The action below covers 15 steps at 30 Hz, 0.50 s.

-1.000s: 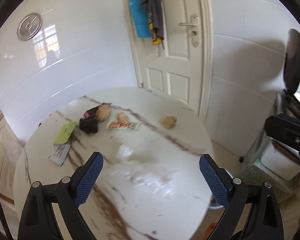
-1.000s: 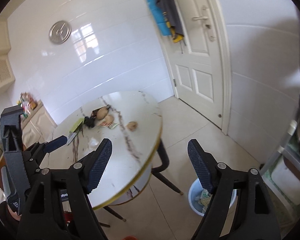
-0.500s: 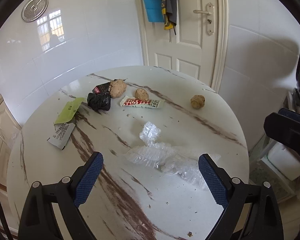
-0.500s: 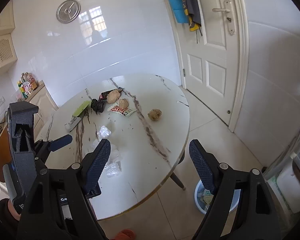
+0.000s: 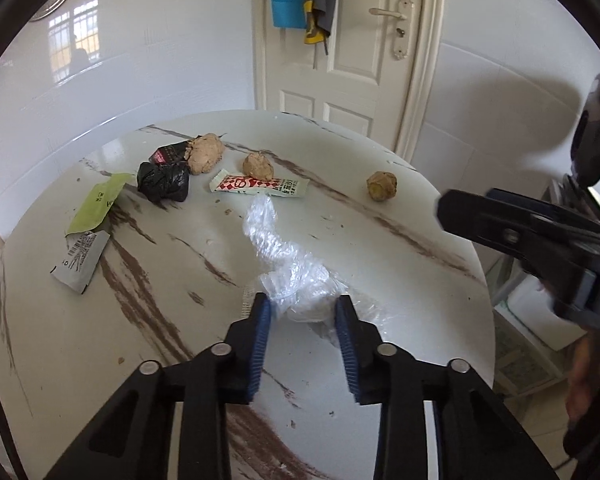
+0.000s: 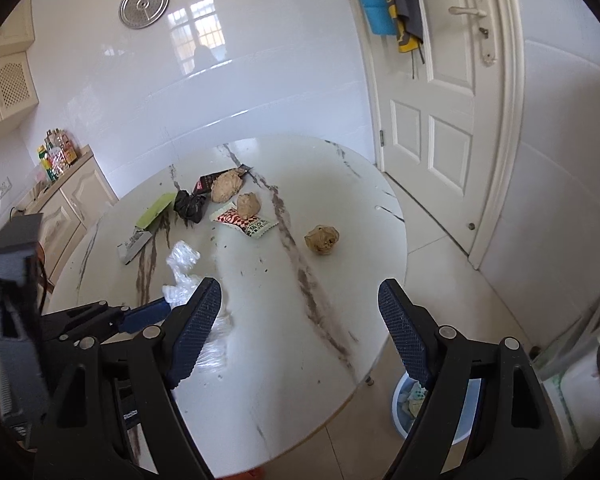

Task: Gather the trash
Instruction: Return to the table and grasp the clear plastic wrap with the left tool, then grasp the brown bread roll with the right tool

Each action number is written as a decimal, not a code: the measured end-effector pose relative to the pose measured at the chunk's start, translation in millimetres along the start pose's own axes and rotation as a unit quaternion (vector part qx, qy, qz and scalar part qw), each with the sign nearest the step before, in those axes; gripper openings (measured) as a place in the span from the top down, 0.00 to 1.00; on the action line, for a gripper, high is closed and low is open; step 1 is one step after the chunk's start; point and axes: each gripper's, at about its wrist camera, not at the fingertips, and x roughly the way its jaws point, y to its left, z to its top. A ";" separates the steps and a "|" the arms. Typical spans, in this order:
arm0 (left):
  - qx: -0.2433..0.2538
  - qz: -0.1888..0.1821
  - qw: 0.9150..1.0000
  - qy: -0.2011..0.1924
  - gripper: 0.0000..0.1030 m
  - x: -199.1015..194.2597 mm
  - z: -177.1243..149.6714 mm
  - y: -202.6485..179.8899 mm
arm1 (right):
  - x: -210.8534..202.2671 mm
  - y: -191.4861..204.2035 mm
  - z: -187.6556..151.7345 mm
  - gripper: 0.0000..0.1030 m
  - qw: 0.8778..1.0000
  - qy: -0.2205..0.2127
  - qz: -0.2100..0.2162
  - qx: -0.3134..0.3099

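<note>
A crumpled clear plastic wrap (image 5: 284,264) lies on the round white marble table (image 5: 400,280). My left gripper (image 5: 302,306) is closing its jaws, and the blue pads touch the near bunch of the plastic on both sides. In the right wrist view one left fingertip (image 6: 152,312) shows against the same plastic (image 6: 182,258). My right gripper (image 6: 300,300) hangs open over the table's near right part with nothing between its fingers. Farther back lie a brown paper ball (image 5: 381,186), a red-and-white wrapper (image 5: 260,186), a black bag (image 5: 163,182) and a green packet (image 5: 98,204).
A pale blue bin (image 6: 432,408) holding some trash stands on the floor under the table's right edge. A white door (image 6: 452,100) is behind the table, and a cream cabinet (image 6: 72,200) is at the left. A grey wrapper (image 5: 80,260) lies near the table's left edge.
My left jaws went from wide apart to closed in around the clear plastic. Both grippers came forward and down toward the table, so the trash looks nearer.
</note>
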 end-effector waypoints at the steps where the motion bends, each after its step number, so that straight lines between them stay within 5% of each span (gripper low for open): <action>1: 0.002 -0.004 1.000 0.002 0.79 -0.7 0.9 3.3 | 7.1 -0.9 2.0 0.23 1.000 0.003 -0.001 -0.001; 7: -0.008 0.010 1.000 0.001 0.87 -4.5 4.0 27.8 | 48.6 -1.9 15.0 0.24 0.999 0.030 -0.001 -0.011; 15: -0.043 -0.042 0.998 0.013 0.87 -3.2 6.3 54.7 | 88.9 -2.7 28.3 0.46 0.997 0.050 -0.035 -0.040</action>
